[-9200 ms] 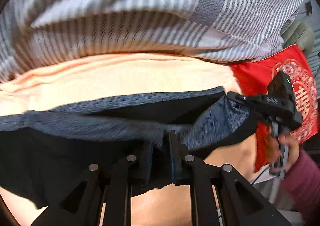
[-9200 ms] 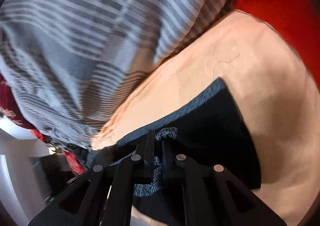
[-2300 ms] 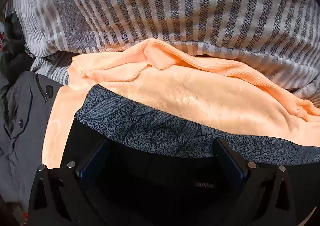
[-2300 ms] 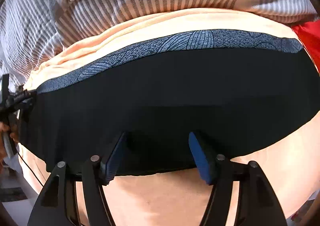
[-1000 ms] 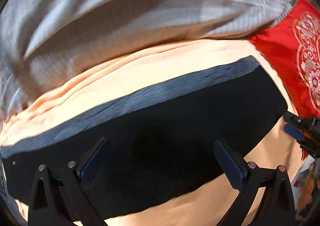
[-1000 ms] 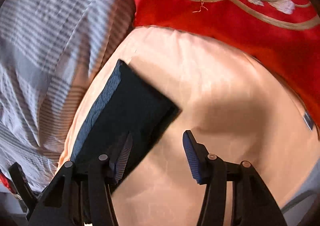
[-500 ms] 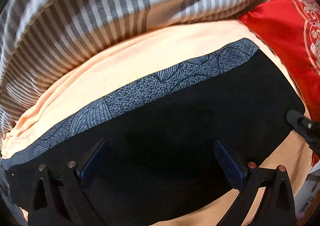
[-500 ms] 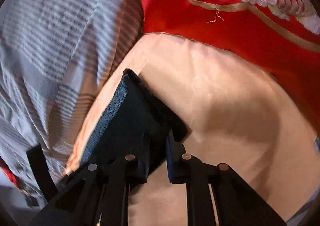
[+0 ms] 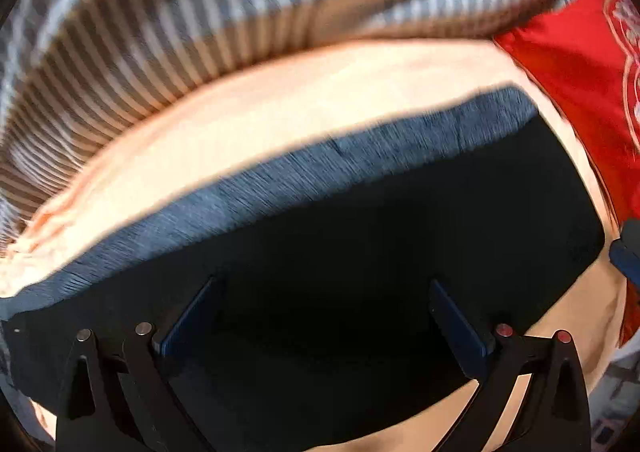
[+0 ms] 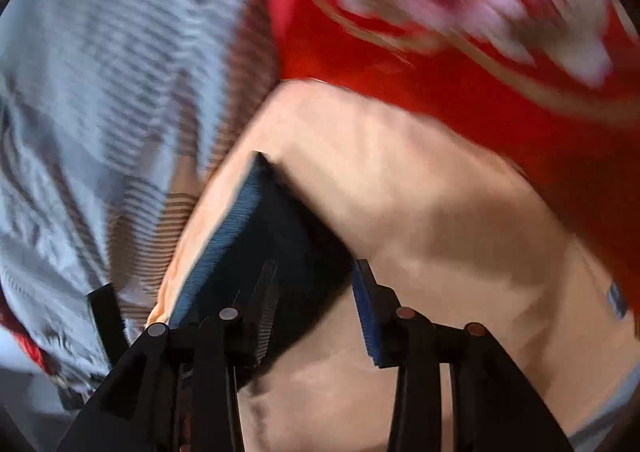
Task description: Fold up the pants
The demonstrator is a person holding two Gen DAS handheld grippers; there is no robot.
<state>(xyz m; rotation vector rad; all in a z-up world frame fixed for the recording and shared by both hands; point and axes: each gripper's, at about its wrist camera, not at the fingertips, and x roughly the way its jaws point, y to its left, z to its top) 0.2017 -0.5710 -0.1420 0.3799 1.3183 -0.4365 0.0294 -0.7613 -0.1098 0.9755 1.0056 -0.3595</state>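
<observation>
A peach sheet bordered by striped blanket carries folded black pants, lengthwise left-to-right; left gripper and right gripper both gape.

Bare peach sheet lies open beside the folded pants; striped blanket and red embroidered cushion hem in its far edge.

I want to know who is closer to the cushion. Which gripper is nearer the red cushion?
Right. The right gripper sits at the end of the pants that lies beside the red cushion. The left gripper is over the pants' middle, farther from it.
</observation>
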